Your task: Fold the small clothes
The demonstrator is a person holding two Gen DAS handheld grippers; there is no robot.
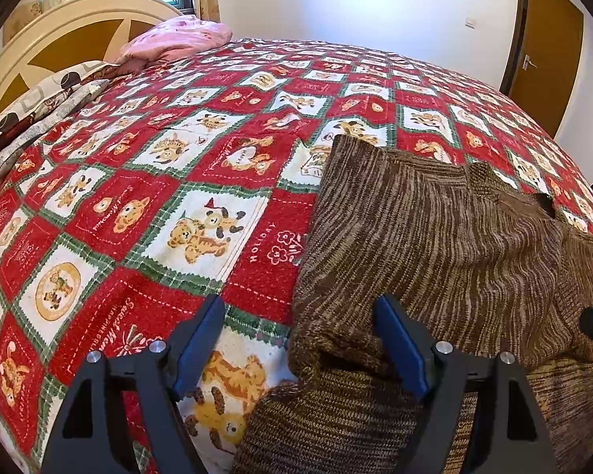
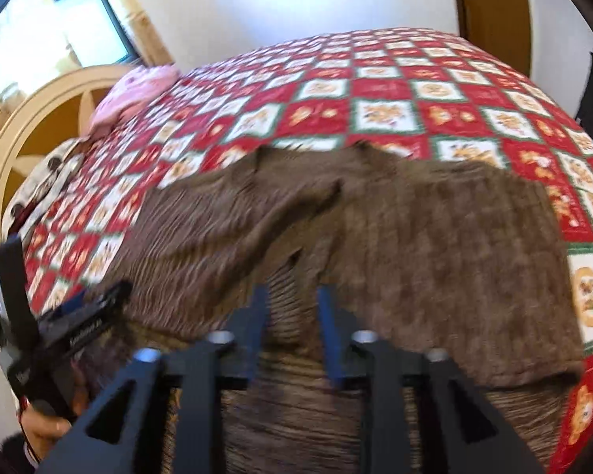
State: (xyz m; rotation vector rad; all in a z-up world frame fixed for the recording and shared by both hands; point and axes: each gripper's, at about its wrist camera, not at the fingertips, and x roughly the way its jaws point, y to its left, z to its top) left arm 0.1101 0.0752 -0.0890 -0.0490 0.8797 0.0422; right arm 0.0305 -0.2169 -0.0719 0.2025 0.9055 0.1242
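A brown striped knitted sweater (image 1: pixel 435 237) lies spread on the red teddy-bear quilt (image 1: pixel 158 181). My left gripper (image 1: pixel 300 339) is open over the sweater's near left edge, where the knit bunches between the blue fingers (image 1: pixel 401 345). In the blurred right wrist view the sweater (image 2: pixel 435 245) fills the middle. My right gripper (image 2: pixel 292 304) is open low over its ribbed near part, holding nothing. The left gripper shows at the left edge of that view (image 2: pixel 79 316).
A pink pillow (image 1: pixel 178 39) and patterned pillows (image 1: pixel 39 106) lie by the cream headboard (image 1: pixel 59 27) at the back left. A brown door (image 1: pixel 541 51) stands at the right. The quilt stretches left of and beyond the sweater.
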